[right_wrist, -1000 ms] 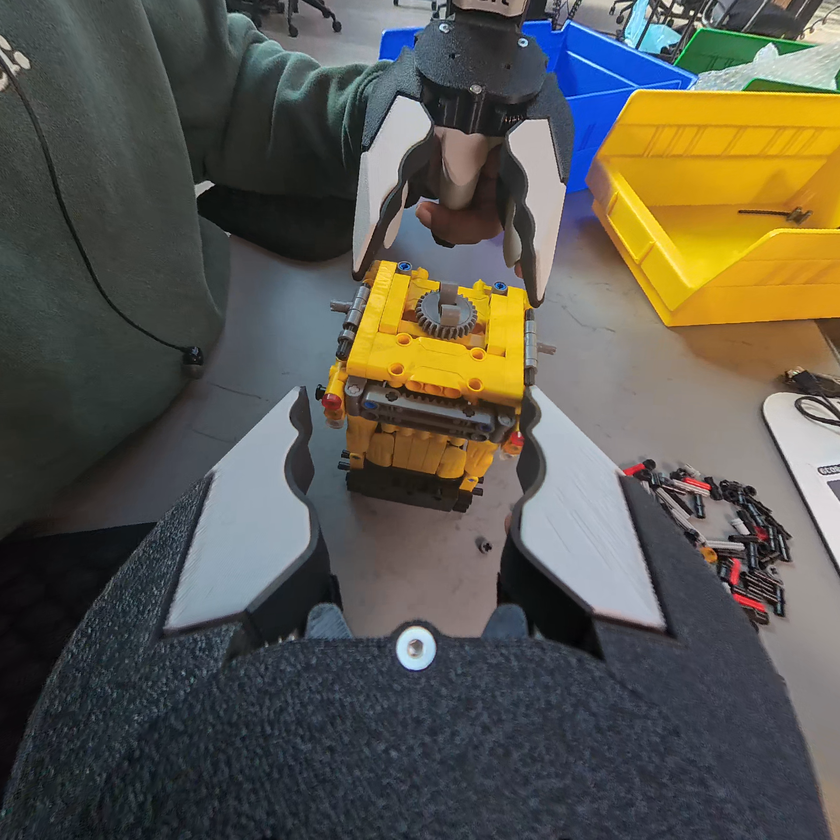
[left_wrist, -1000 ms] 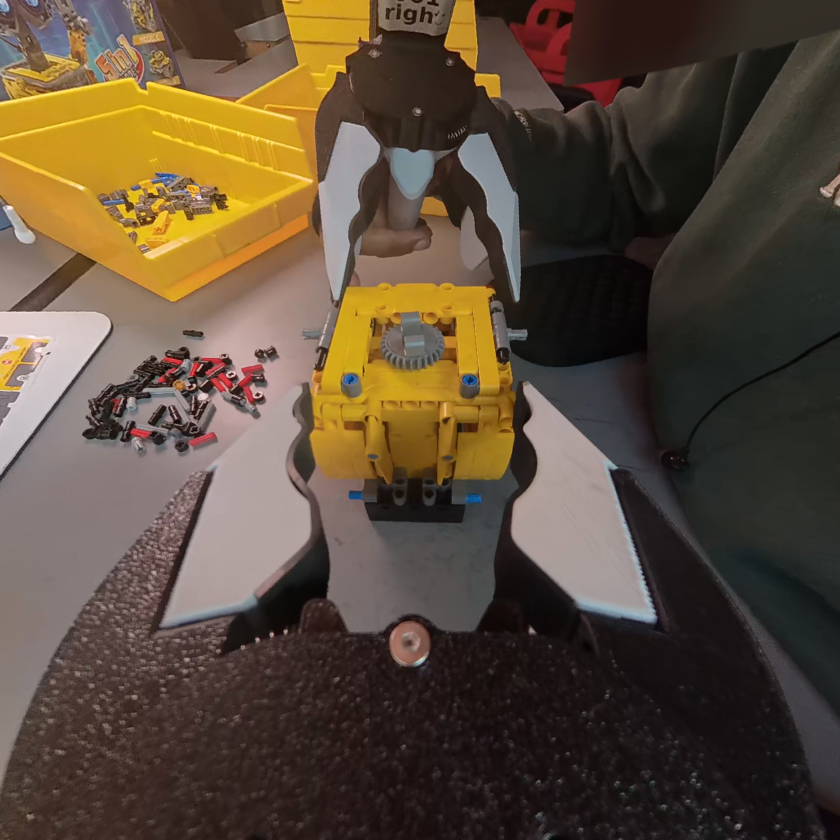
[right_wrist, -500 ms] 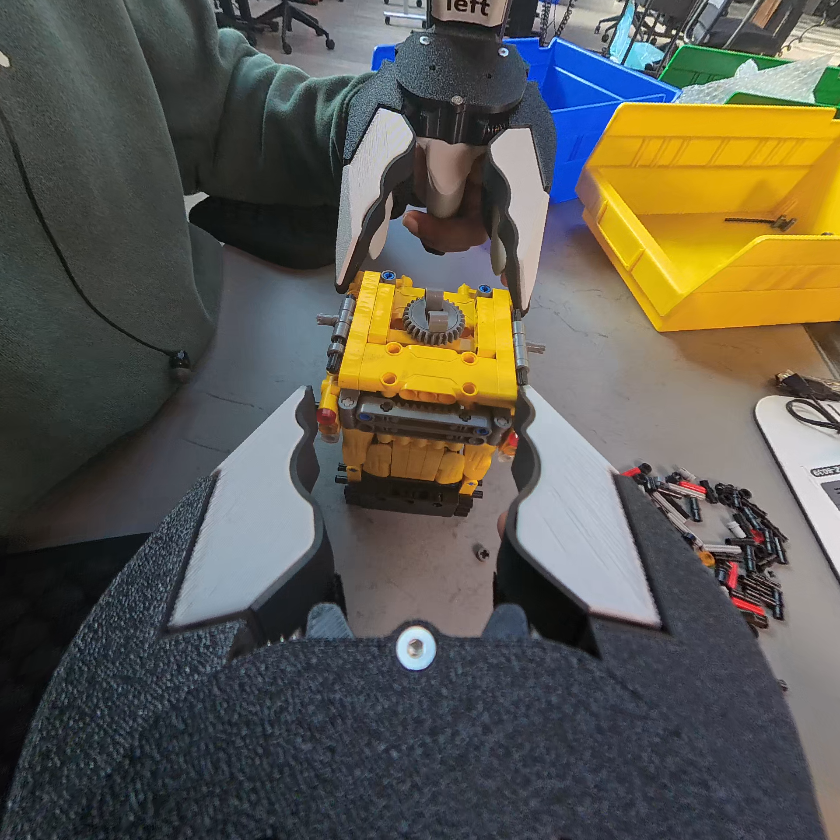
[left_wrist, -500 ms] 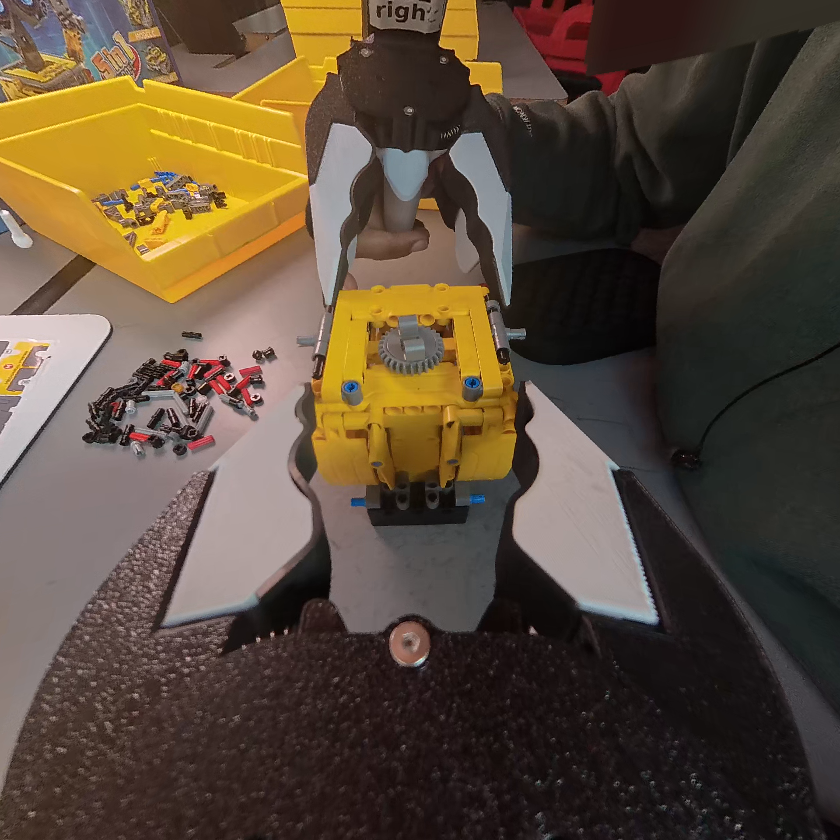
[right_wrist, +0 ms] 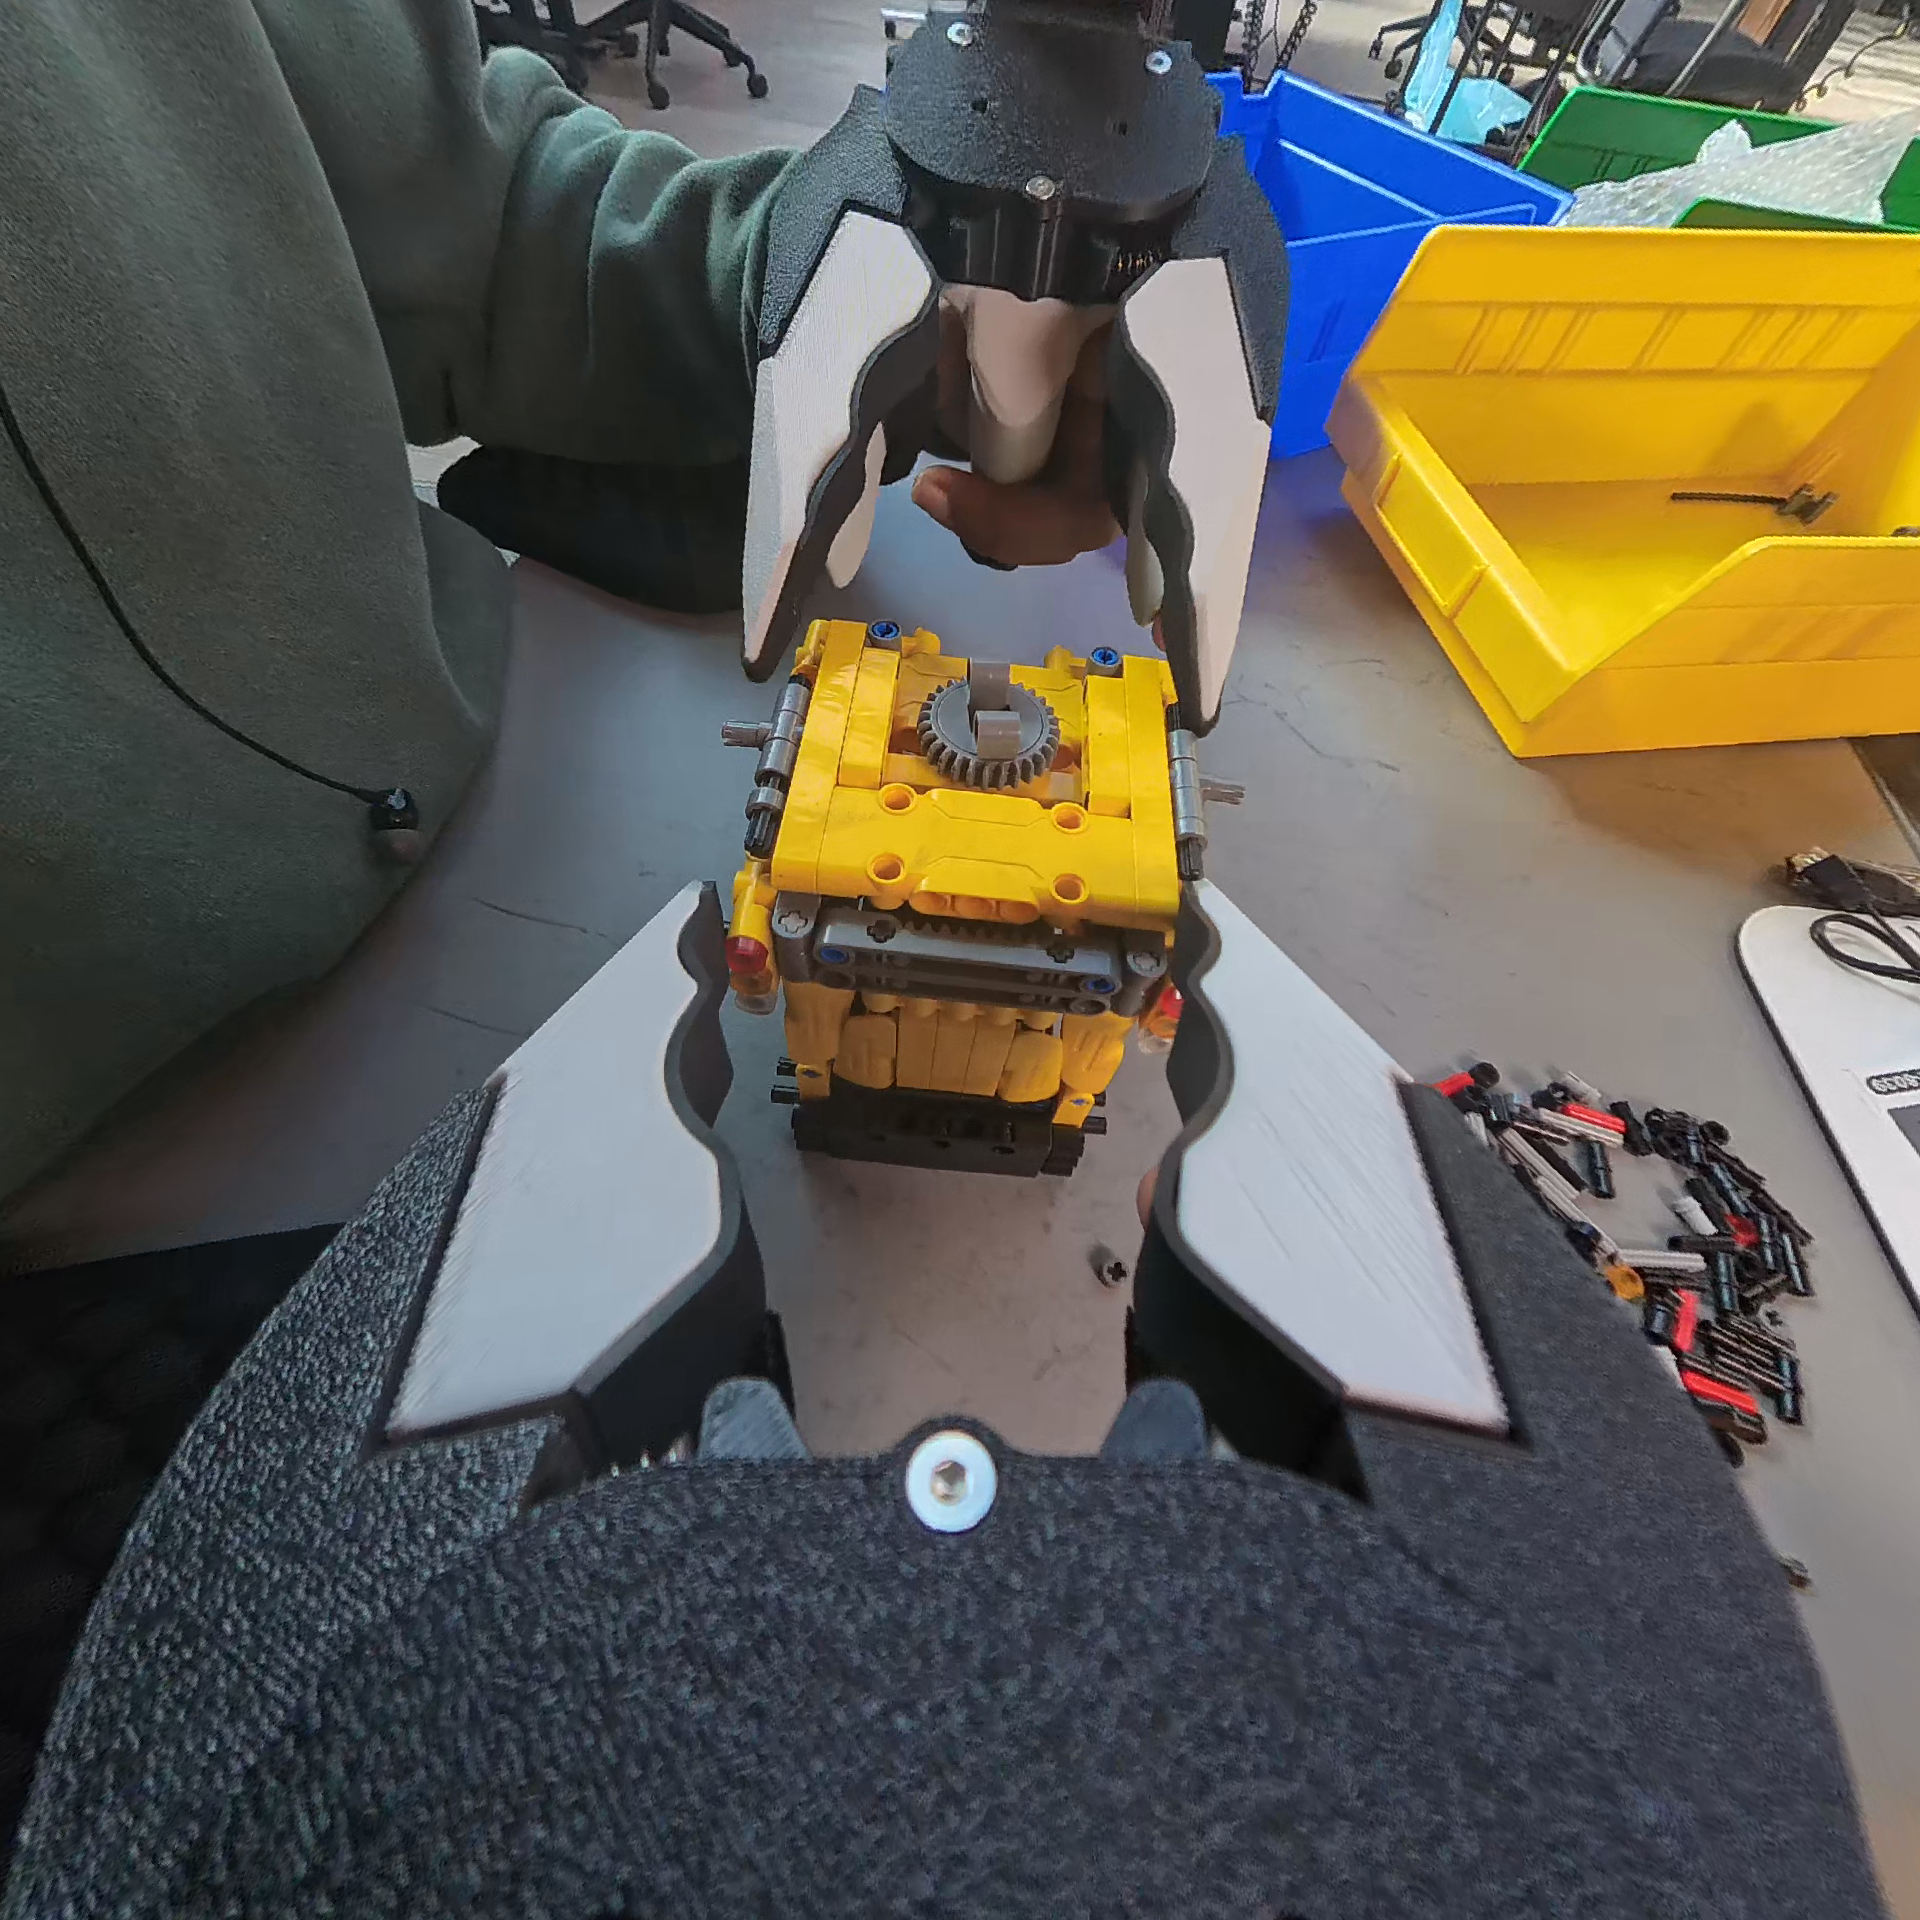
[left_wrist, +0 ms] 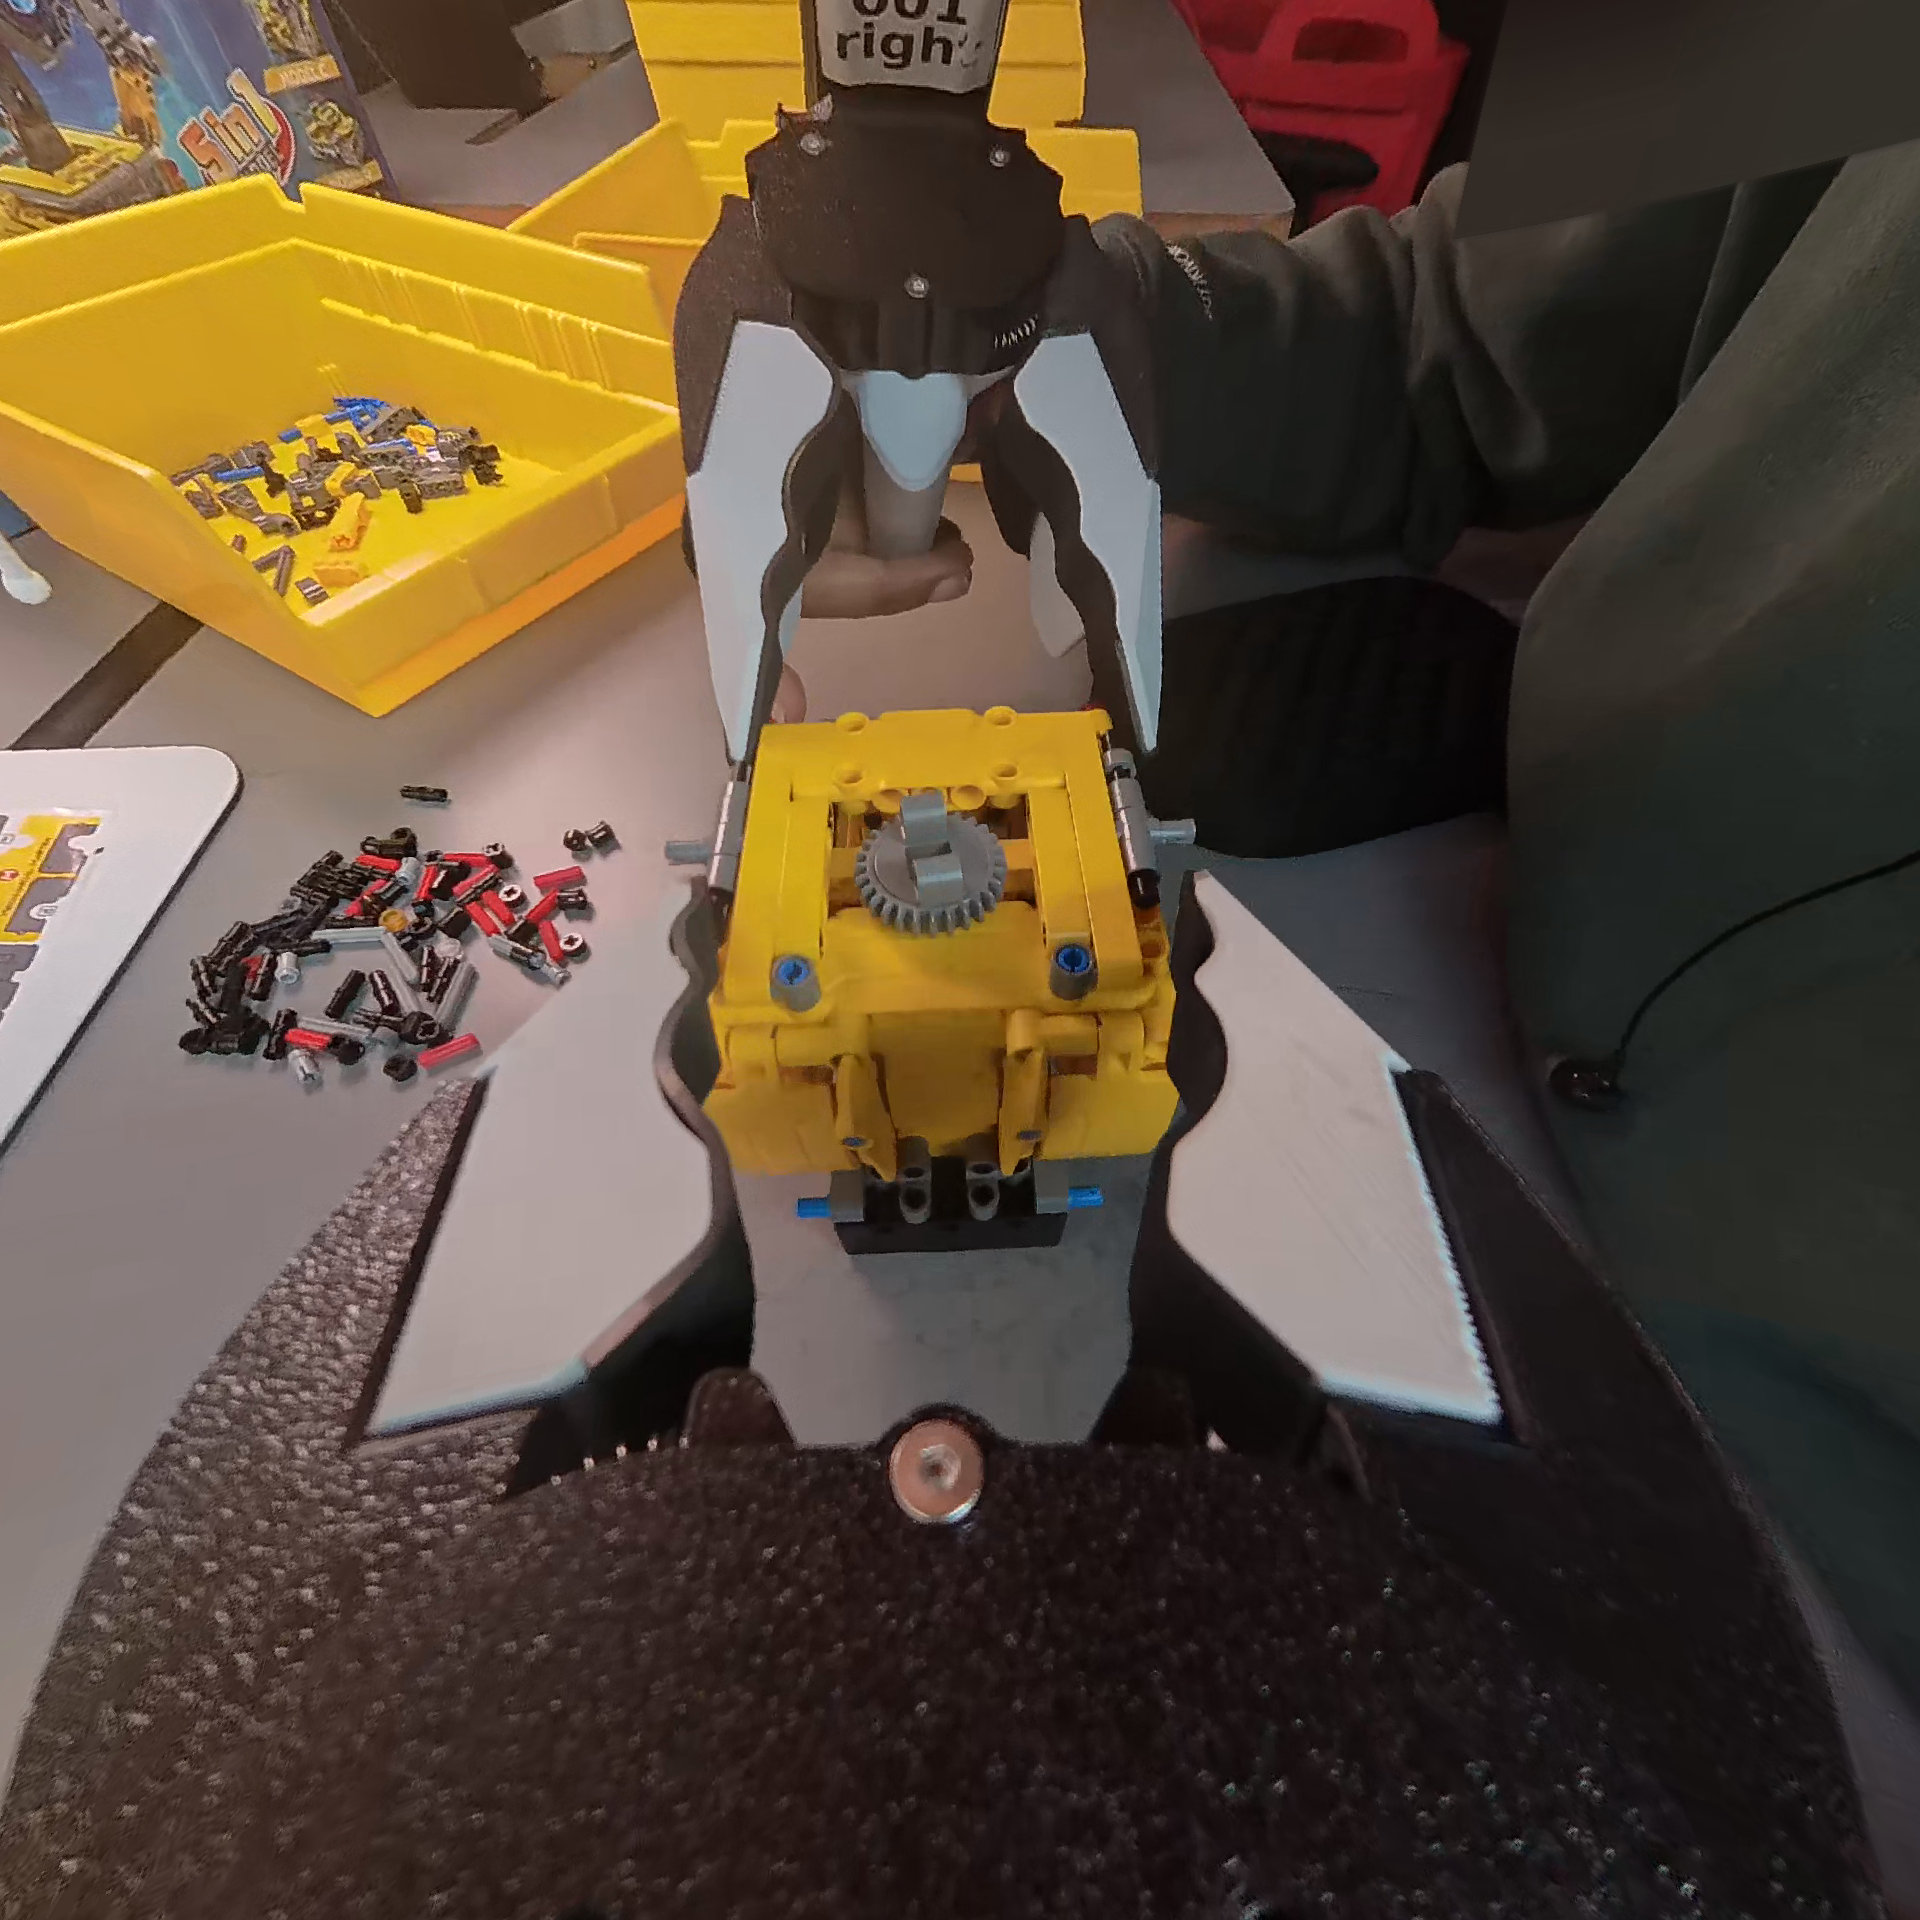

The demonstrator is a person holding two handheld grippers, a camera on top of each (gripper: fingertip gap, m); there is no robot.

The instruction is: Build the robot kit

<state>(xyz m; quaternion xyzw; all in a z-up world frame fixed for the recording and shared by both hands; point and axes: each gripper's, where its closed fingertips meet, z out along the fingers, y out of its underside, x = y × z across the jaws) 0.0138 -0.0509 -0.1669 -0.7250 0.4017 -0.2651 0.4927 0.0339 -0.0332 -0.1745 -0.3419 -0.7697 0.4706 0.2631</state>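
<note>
A yellow brick-built block model (left_wrist: 935, 1060) with a grey gear (left_wrist: 930, 873) on top and a black base stands on the grey table. My left gripper (left_wrist: 940, 935) clasps its near end, one finger against each side. My right gripper (left_wrist: 945, 743) faces it from the far end, with its tips at the model's far corners. In the right wrist view the right gripper (right_wrist: 951, 935) closes on the sides of the model (right_wrist: 966, 831), and one finger touches a red stud. The left gripper (right_wrist: 977, 691) stands opposite. A hand shows behind each gripper.
A yellow bin (left_wrist: 499, 582) with small parts stands at the left, near a pile of black, red and grey pins (left_wrist: 384, 956) and a white sheet (left_wrist: 94, 883). The right view shows another yellow bin (right_wrist: 1662, 665), a blue bin (right_wrist: 1382, 208) and a loose pin (right_wrist: 1110, 1270). A green sleeve (left_wrist: 1714, 727) is close by. Across from one pair of fingers to the other is roughly 4 cm.
In the right wrist view the model has turned from slightly skewed to square with the fingers, which have closed in a little. The left gripper's hold looks unchanged.
</note>
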